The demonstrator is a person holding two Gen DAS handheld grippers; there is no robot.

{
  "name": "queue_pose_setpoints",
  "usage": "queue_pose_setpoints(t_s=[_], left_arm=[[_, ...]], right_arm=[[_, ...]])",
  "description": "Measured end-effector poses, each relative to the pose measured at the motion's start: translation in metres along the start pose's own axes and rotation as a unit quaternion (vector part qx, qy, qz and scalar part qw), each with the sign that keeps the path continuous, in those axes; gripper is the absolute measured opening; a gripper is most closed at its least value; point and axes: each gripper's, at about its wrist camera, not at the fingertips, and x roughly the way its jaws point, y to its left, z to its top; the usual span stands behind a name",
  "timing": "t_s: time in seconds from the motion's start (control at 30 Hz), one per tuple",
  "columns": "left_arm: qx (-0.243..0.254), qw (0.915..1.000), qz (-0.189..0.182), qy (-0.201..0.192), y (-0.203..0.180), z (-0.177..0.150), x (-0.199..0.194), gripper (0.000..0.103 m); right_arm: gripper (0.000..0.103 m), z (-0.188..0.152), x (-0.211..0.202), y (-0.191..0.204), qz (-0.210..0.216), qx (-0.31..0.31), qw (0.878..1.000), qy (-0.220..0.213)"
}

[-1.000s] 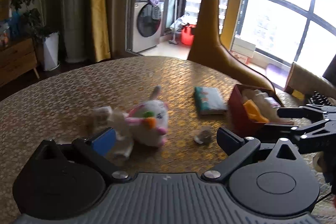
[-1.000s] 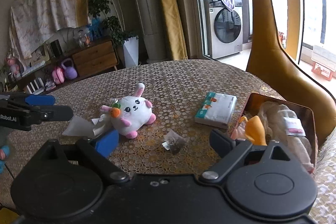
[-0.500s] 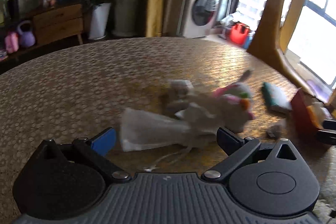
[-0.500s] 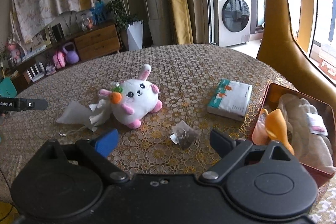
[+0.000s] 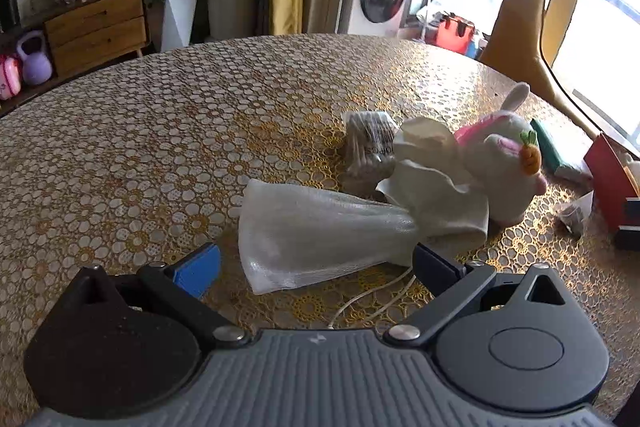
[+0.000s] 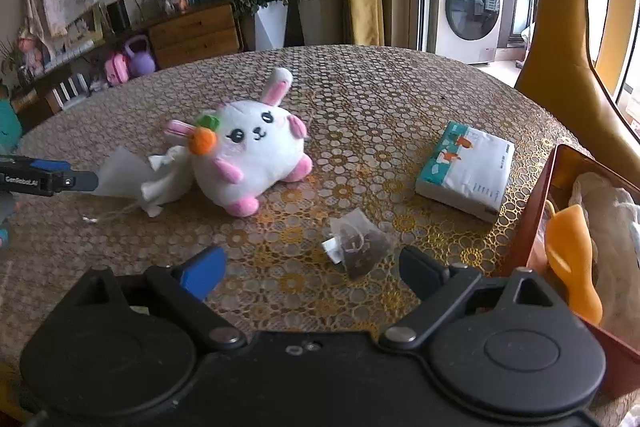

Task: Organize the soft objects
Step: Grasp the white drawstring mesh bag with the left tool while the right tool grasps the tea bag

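A white plush bunny with pink ears and a carrot lies mid-table; it also shows in the left wrist view. A sheer white drawstring pouch lies beside crumpled white tissue, directly between the tips of my open left gripper. The pouch and tissue sit left of the bunny in the right wrist view, with the left gripper's fingertips at the pouch's edge. My right gripper is open and empty, with a tea bag just ahead of it.
A red box at the right holds white cloth and an orange item. A tissue pack lies near it. A packet of cotton swabs lies behind the tissue. A yellow chair stands beyond the round table.
My left gripper has swung left from the bunny and closed in on the pouch, which now lies between its fingers. The right gripper has moved slightly closer to the tea bag.
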Motion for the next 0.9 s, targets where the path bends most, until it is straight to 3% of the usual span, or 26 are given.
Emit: queue_pose_setpoints(t_s=[0.33,0.7,0.83,0.9], left_arm=[[0.018,0.9997,0.011,0.010,0.003,-0.003,0.029,0.103],[0.002,0.9999,0.007,0.009,0.003,-0.003,0.041,0.101],[0.006,0.9999,0.011,0.007,-0.001,-0.004,0.043,0.090],[0.003,0.9999,0.011,0.004,-0.002,-0.004,0.042,0.077]], right_arm=[[0.089,0.005,0.040,-0.010,-0.016,-0.003,1.000,0.019],[0.070,0.005,0.068,-0.011,-0.046,-0.012,0.998,0.028],[0.065,0.003,0.068,-0.007,-0.058,-0.019,0.998,0.025],[0.058,0.003,0.068,-0.005,-0.065,-0.026,0.997,0.021]])
